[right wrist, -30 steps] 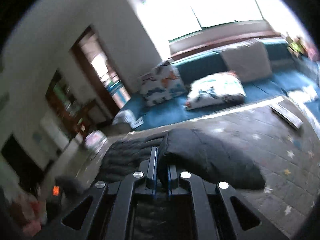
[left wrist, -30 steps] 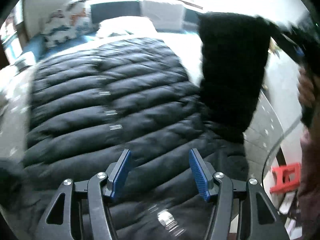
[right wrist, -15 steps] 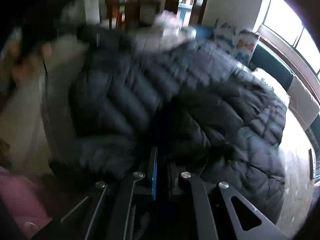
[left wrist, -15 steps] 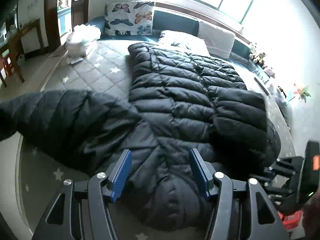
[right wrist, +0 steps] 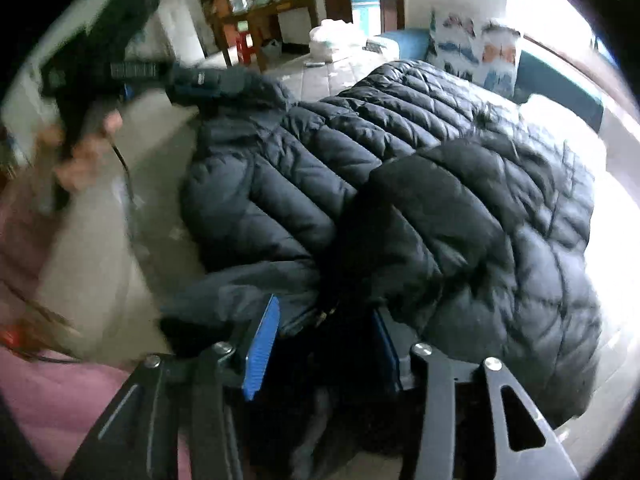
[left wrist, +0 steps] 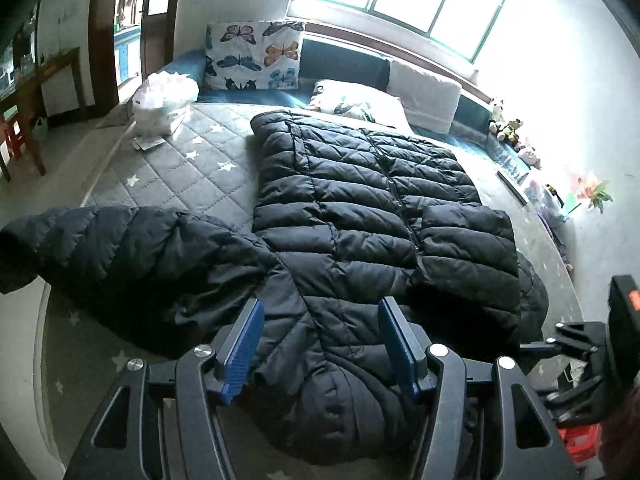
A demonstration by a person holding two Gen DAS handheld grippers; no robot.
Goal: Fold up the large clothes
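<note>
Now | puffer jacket (left wrist: 360,216) below left gripper (left wrist: 320,344) | jaws apart, empty

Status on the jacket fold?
Left hand-held gripper open, empty. Right hand-held gripper opening, jacket cloth between its jaws. Black puffer jacket flat on bed; one sleeve folded across, other sleeve spread. Nothing blocking.

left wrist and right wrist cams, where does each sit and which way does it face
Left wrist: on the left tongs, angled down over the black puffer jacket toward the window; the right tongs show at right.
Right wrist: on the right tongs, jaws opening over the folded sleeve, facing the doorway; the left tongs and a hand show.
Shared: jacket, butterfly pillow.
</note>
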